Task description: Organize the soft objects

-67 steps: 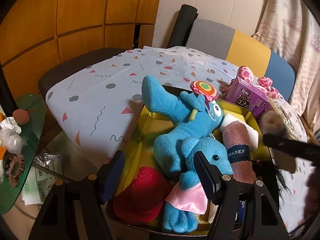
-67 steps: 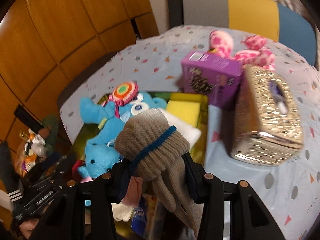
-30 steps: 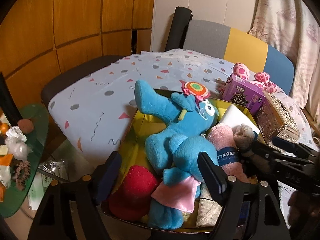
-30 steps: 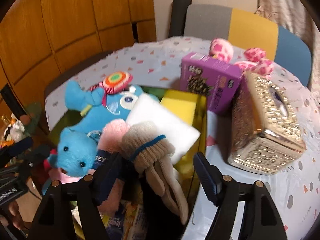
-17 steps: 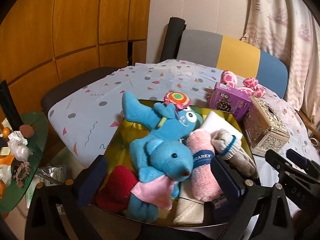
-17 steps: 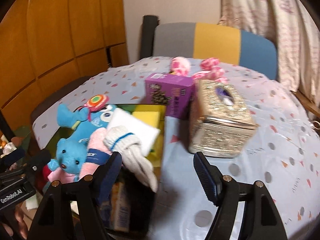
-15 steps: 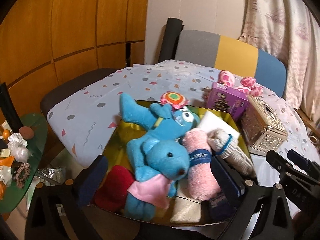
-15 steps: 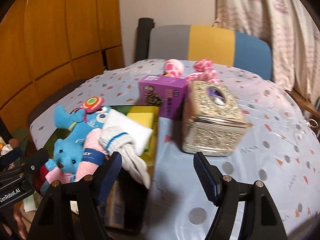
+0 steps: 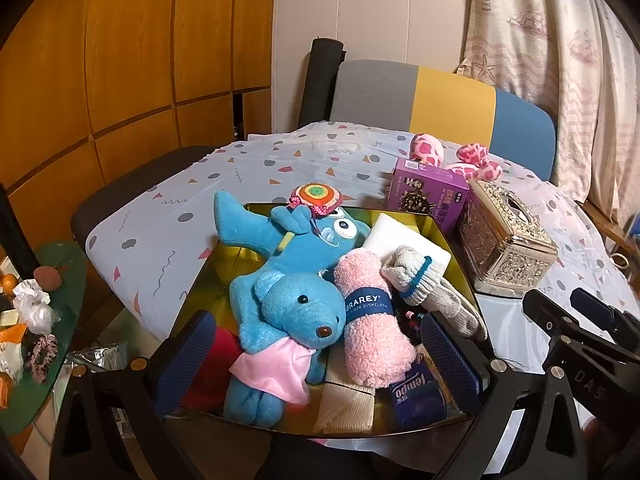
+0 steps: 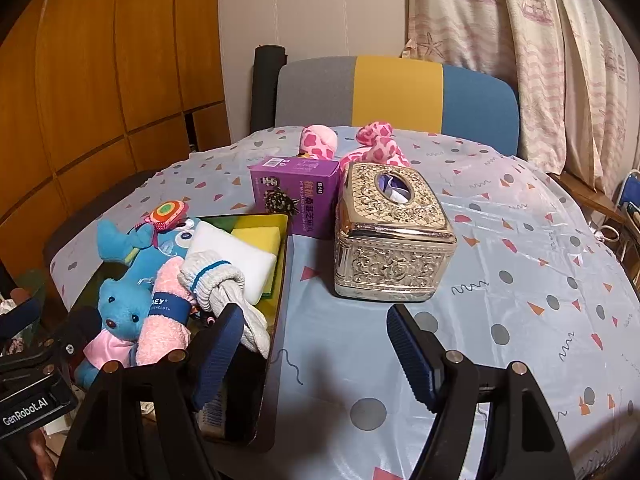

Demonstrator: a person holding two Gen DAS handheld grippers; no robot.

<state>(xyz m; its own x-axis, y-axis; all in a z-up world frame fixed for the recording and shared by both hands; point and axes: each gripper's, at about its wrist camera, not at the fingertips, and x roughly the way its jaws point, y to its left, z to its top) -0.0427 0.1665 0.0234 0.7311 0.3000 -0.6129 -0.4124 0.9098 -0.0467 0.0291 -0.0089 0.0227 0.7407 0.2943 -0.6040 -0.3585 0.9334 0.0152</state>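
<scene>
1. Both the left gripper (image 9: 316, 354) and right gripper (image 10: 314, 350) hover with jaws apart, holding nothing;
2. the grey sock (image 10: 224, 292) droops over the tray (image 10: 280, 280) rim at the table's near edge and could slide out;
3. the pink plush (image 10: 372, 144) lies at the far edge, behind the purple box (image 10: 296, 196); reaching risks knocking it.

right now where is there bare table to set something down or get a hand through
Bare tablecloth lies right of the gold tissue box, and in front of it up to the right gripper. More lies left of the tray. The tray is packed with soft things; the purple box and pink plush crowd behind.
</scene>
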